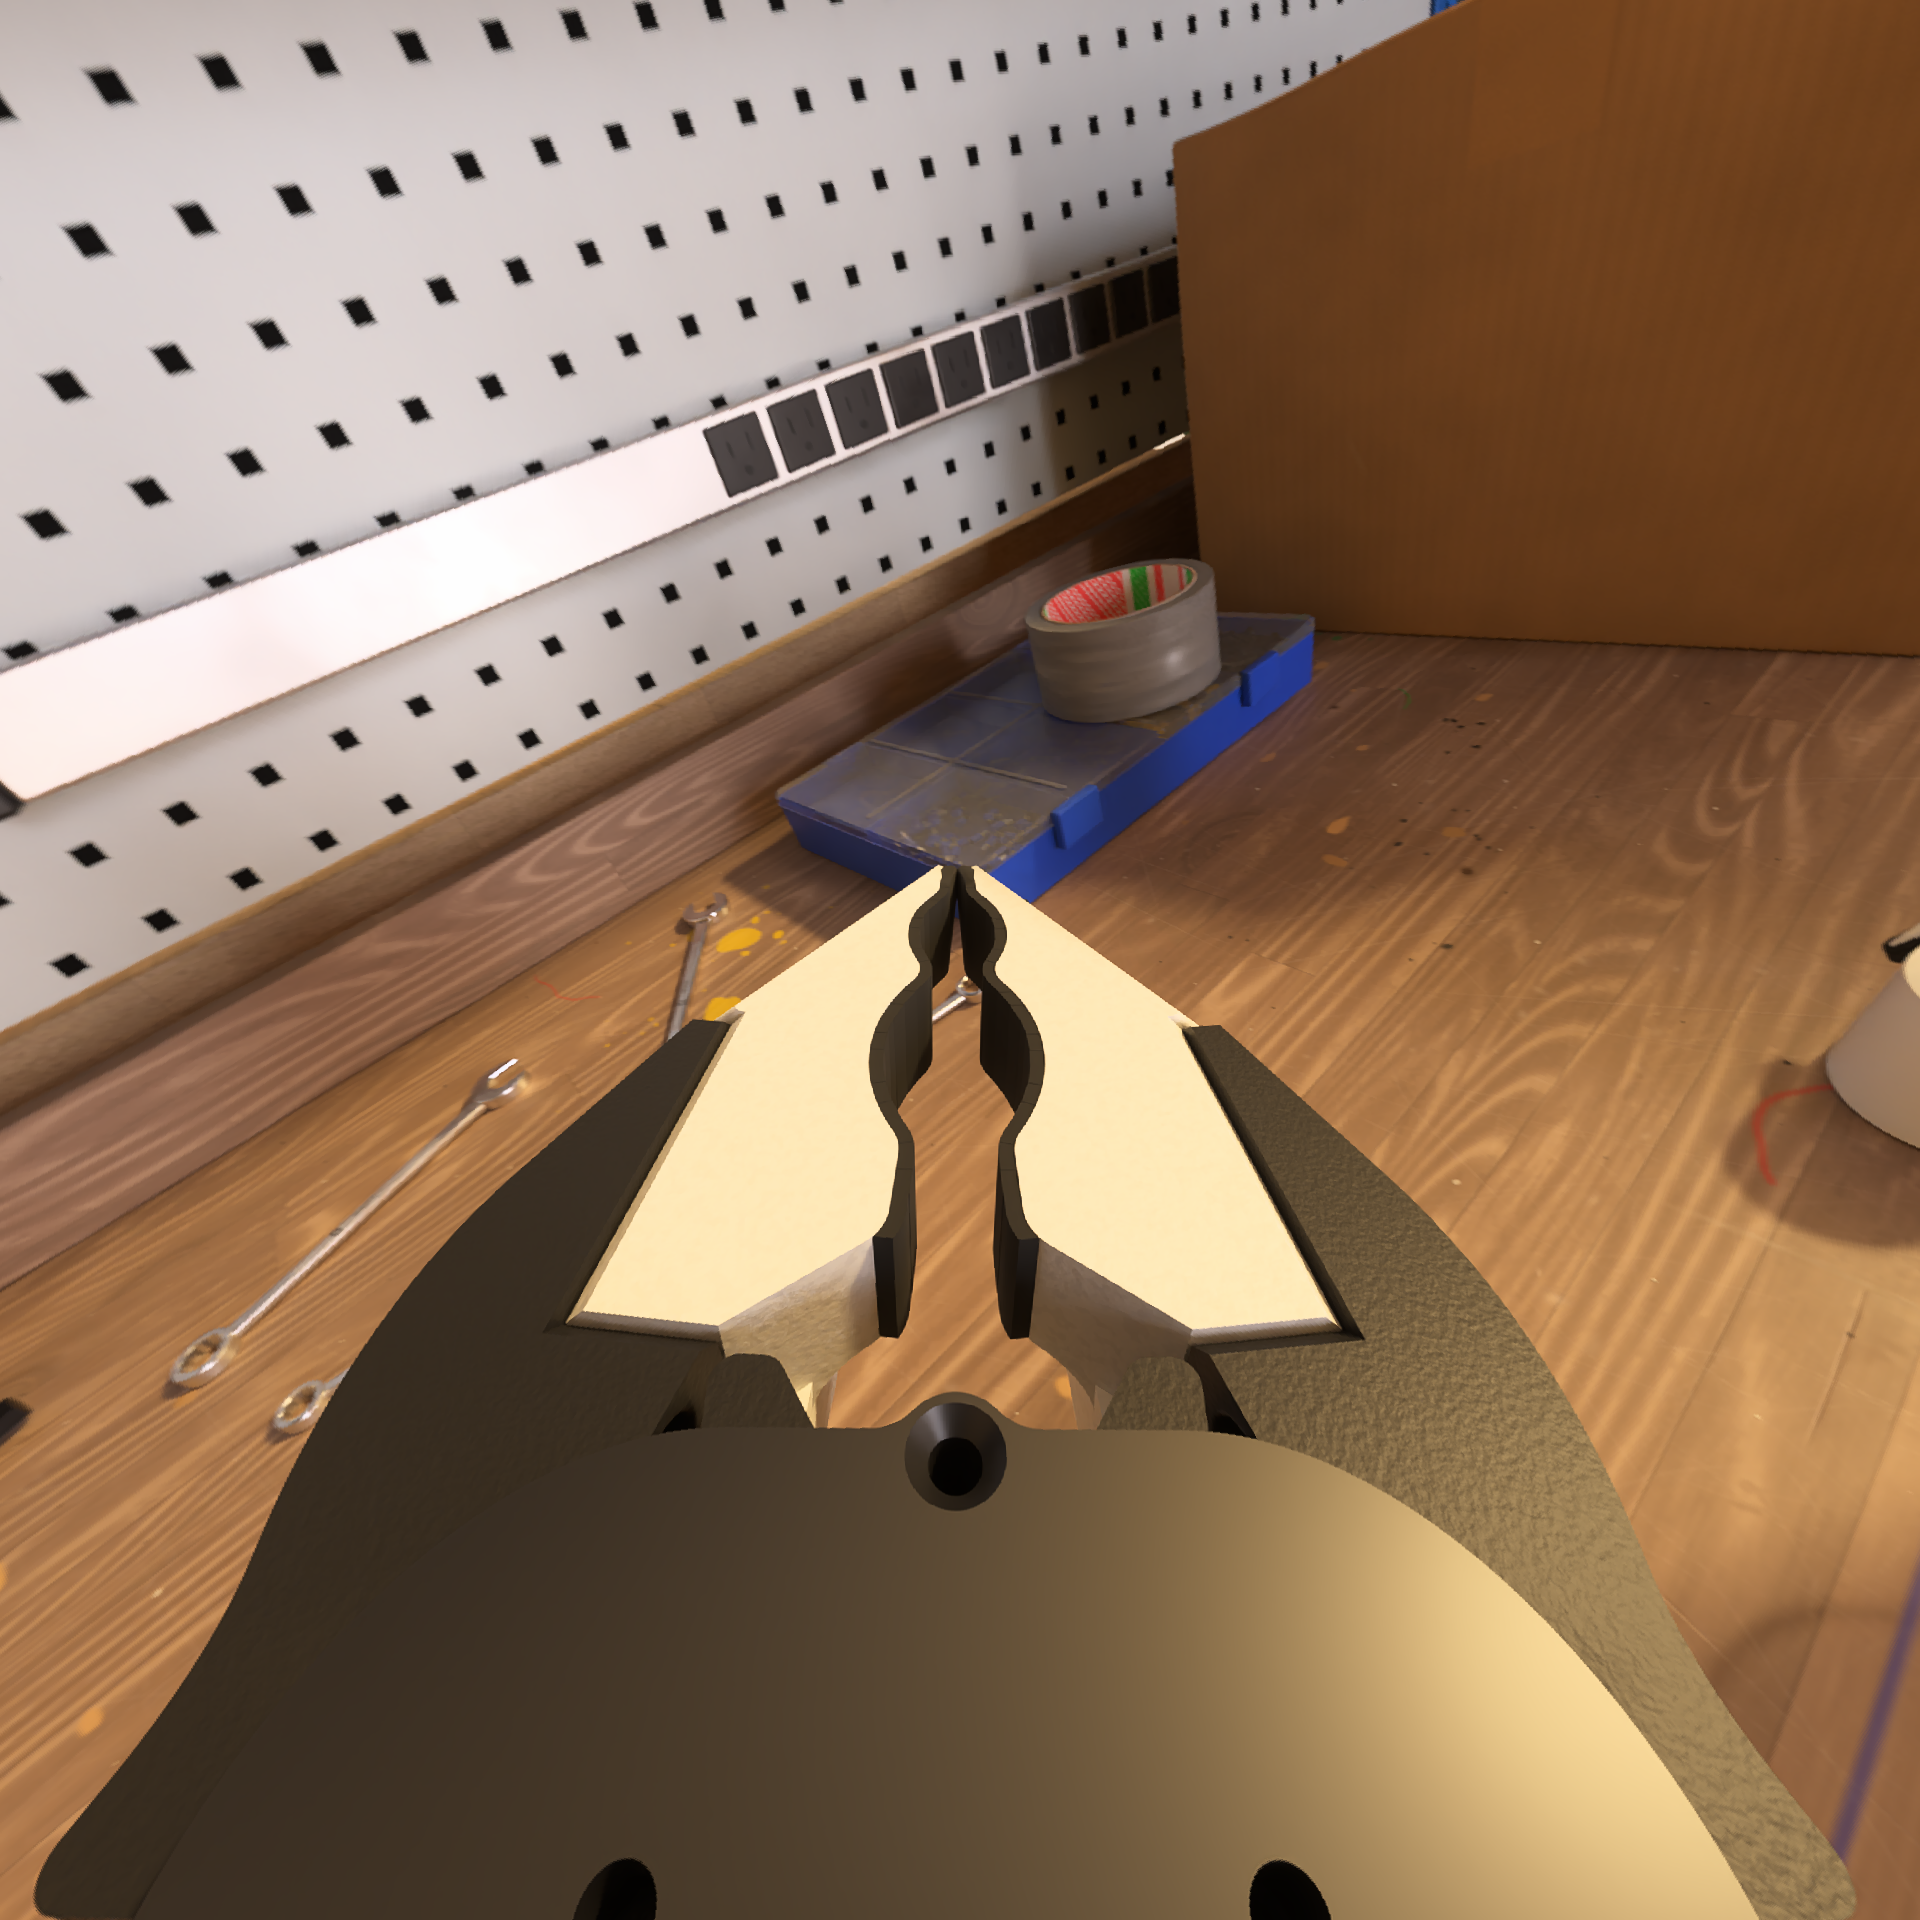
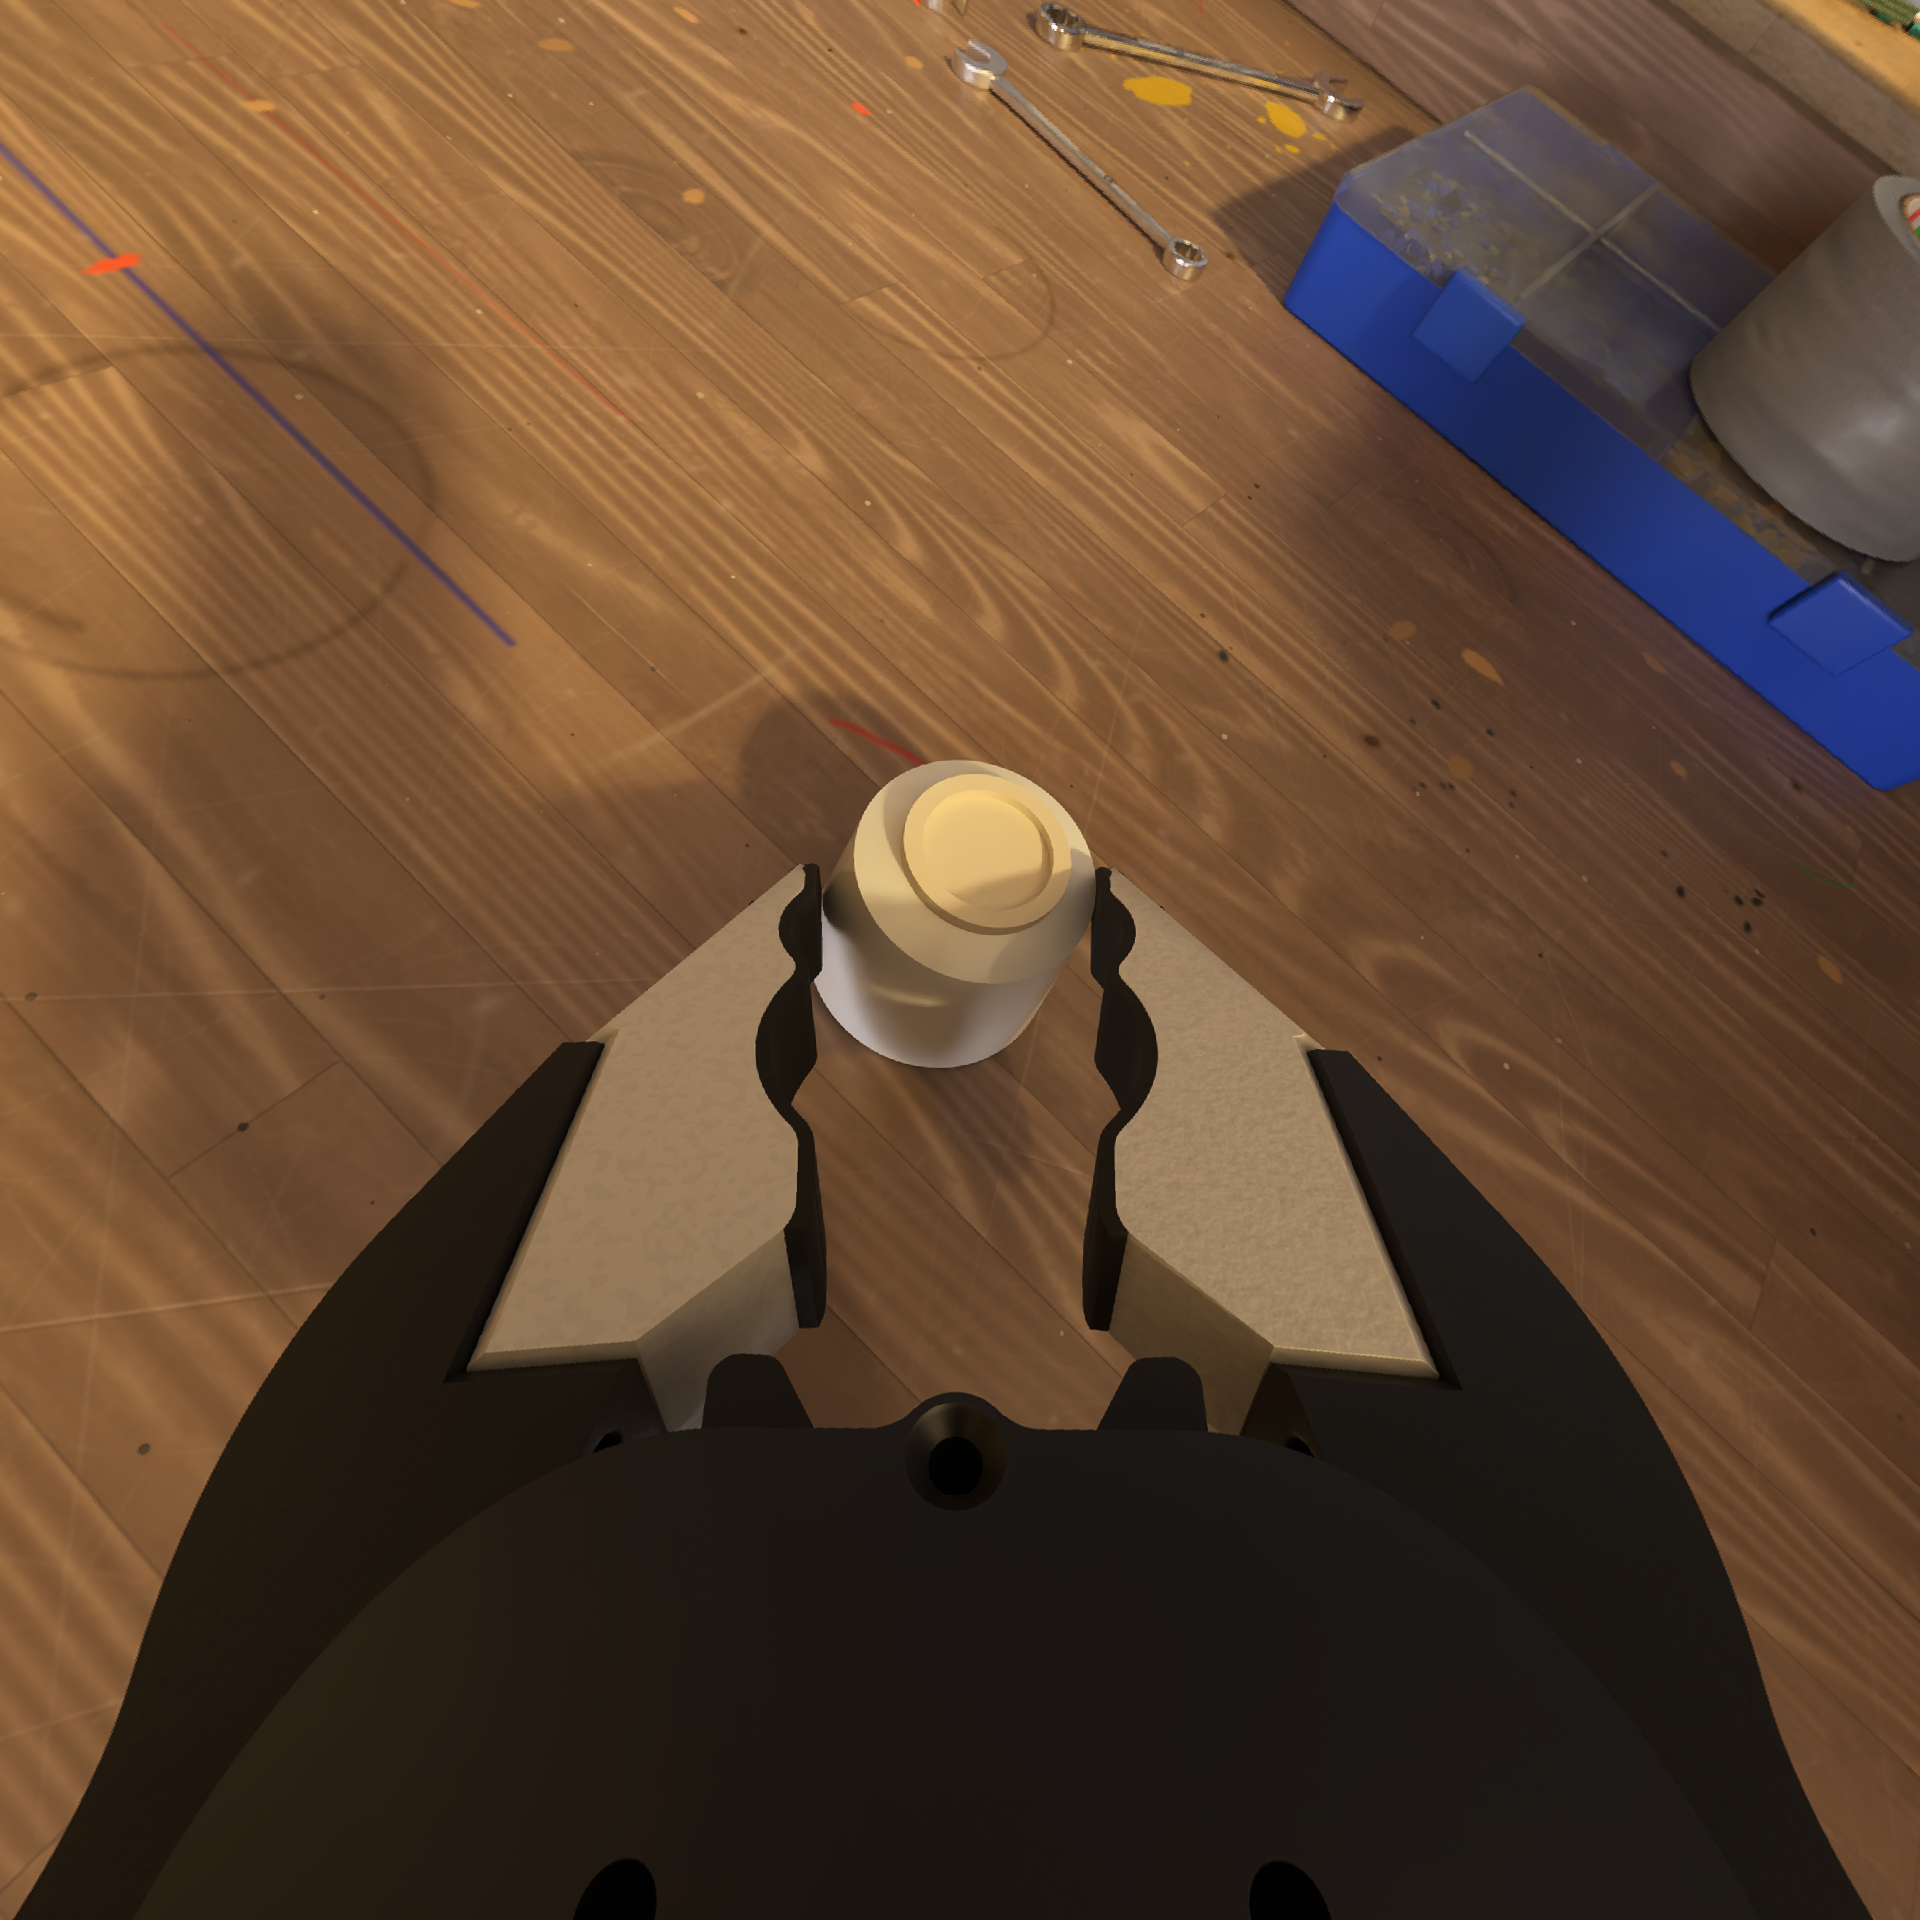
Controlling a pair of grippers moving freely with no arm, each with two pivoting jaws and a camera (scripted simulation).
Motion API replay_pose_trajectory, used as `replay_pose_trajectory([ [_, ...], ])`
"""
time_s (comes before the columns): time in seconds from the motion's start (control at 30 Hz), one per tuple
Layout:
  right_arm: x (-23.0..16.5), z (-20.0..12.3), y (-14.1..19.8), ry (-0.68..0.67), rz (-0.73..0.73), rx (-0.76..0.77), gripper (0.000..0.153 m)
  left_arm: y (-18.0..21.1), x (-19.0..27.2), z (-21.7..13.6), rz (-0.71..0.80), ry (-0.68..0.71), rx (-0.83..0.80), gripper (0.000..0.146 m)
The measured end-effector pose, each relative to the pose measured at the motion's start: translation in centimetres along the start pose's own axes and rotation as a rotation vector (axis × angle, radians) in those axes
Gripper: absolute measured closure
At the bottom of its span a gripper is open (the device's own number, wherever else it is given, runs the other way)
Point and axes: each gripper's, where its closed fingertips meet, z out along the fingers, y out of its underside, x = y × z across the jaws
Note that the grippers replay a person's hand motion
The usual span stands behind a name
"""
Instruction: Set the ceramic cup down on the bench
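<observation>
We see a wooden worktop (image 2: 520,935) under a white pegboard (image 1: 416,260), with wrenches (image 1: 343,1226) at left, a blue case (image 1: 1039,769) carrying a tape roll (image 1: 1127,644), and a cardboard sheet (image 1: 1558,364) at right. The left gripper (image 1: 954,883) hovers with its fingers nearly closed on nothing. The right gripper (image 2: 954,883) has its fingers spread about the cup (image 2: 951,914), which sits upside down between the tips. Whether the fingers touch it, or the cup rests on the worktop, we cannot tell. If it hangs above the wood, letting go could tip or roll it; a withdrawing finger could drag it. The cup's mouth is hidden, and in the left view the edge crops it.
</observation>
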Motion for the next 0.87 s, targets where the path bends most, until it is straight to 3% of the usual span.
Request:
replay_pose_trajectory([
  [0.23,0.0,0.0,0.1,0.01,-0.015,-0.011,0.1,-1.8,-3.3,-1.7,-0.025,-0.112,0.077,0.146],
  [0.4,0.0,-0.2,0.1,0.014,-0.011,0.001,0.094,-1.7,-4.1,-1.8,-0.133,-0.1,0.096,0.146],
  [0.87,0.9,-2.0,-1.4,0.042,-0.016,0.128,0.083,-1.2,-4.6,-1.7,-0.161,-0.116,0.091,0.146],
])
